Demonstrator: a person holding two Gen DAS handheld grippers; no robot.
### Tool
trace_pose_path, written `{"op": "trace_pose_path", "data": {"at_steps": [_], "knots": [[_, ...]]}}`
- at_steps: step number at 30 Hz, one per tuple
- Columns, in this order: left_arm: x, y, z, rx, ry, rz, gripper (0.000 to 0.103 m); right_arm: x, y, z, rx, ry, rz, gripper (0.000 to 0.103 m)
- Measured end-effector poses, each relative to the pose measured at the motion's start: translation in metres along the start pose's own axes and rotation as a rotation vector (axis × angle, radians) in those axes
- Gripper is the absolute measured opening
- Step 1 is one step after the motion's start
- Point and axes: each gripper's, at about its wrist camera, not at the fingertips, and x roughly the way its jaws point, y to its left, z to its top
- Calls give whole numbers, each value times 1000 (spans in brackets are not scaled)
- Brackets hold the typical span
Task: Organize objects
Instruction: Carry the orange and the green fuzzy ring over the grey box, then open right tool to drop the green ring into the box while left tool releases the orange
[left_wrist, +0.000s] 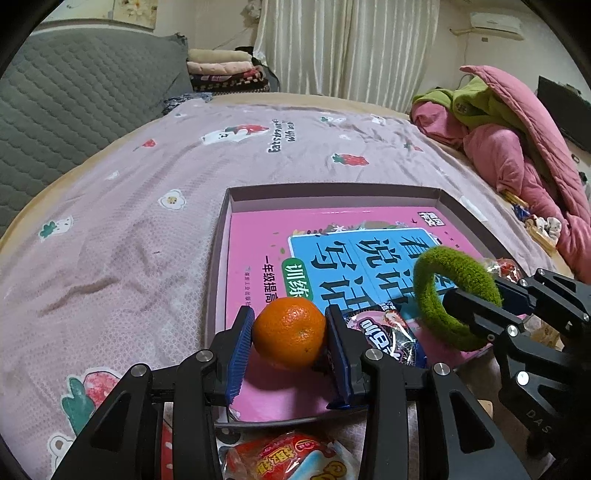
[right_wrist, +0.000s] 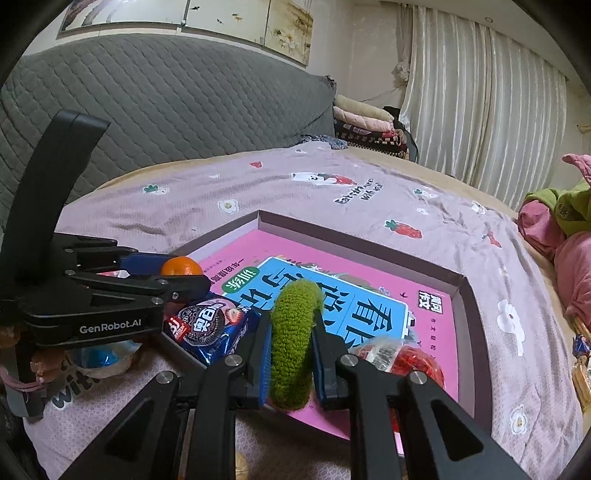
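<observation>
My left gripper is shut on an orange tangerine, held just above the near left corner of a shallow box with a pink book inside. The tangerine also shows in the right wrist view. My right gripper is shut on a fuzzy green hair ring, held upright over the box's near edge; it shows in the left wrist view too. A cookie packet lies in the box between the grippers.
The box sits on a bed with a pink printed sheet. A red wrapped snack lies in the box by my right gripper. A red-orange packet lies on the sheet below my left gripper. Pink and green bedding is piled at right.
</observation>
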Motion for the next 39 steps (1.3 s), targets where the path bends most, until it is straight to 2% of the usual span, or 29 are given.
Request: {"op": "trace_pose_path", "data": {"at_steps": [6,10,39], "knots": [[-1,1,0,-12,14,-6,40,1,2,0,-7,14,7,20],[-2,3,-2,-20,14,-2,40,2,3,-1,-13,19,8,29],[-15,10,-7,-45,16,12,41,-6,13,2,-54,0,30,54]]}}
